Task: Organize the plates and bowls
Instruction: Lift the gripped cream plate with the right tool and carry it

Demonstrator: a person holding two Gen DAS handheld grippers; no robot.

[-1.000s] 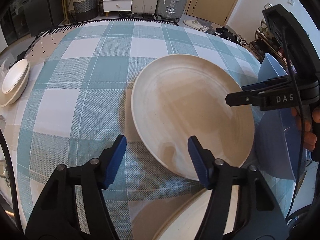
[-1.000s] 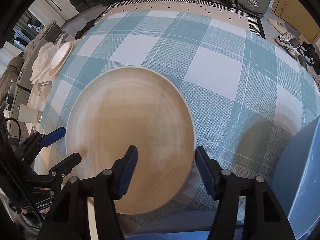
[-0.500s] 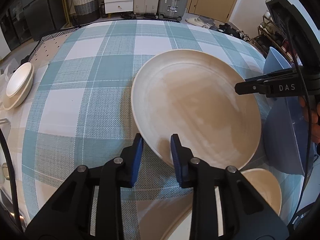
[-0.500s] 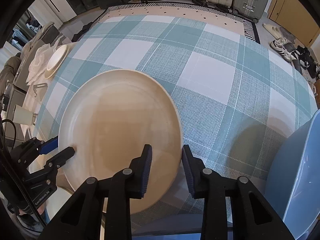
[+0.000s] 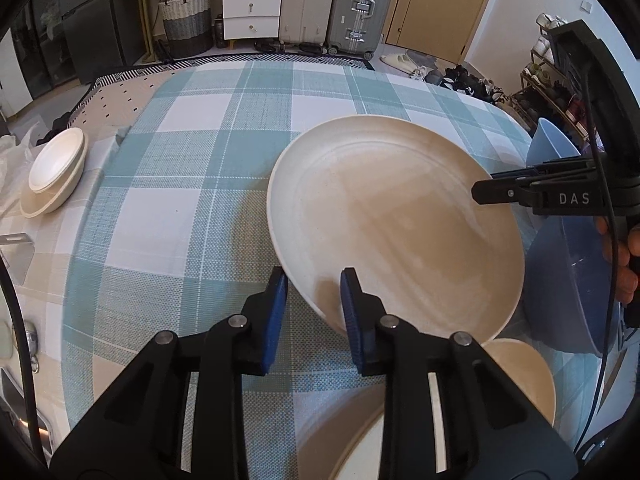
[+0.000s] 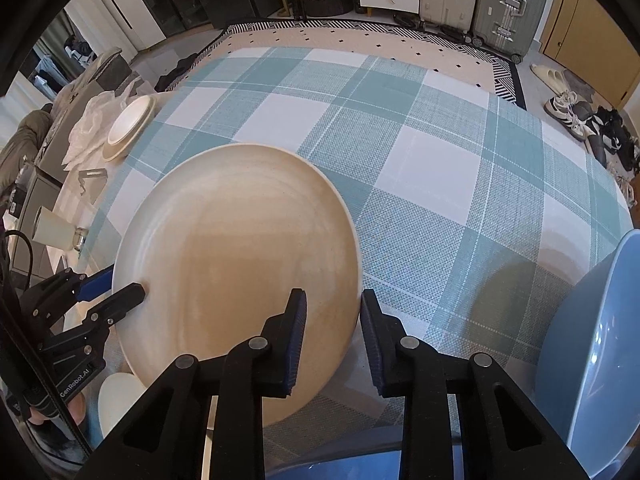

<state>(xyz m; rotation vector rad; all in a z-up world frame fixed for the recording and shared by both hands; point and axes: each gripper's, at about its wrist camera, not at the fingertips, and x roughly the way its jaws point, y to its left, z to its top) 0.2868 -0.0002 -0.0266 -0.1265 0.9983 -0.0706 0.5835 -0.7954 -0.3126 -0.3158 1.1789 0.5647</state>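
A large cream plate (image 5: 394, 232) is held tilted above a teal checked tablecloth (image 5: 192, 184). The left gripper (image 5: 314, 300) pinches its near left rim, jaws narrow. The right gripper (image 6: 332, 320) pinches its near right rim the same way. A blue bowl (image 5: 568, 280) sits just right of the plate. Stacked cream bowls (image 5: 54, 172) sit far left. Another cream dish (image 5: 516, 384) lies under the plate's near edge.
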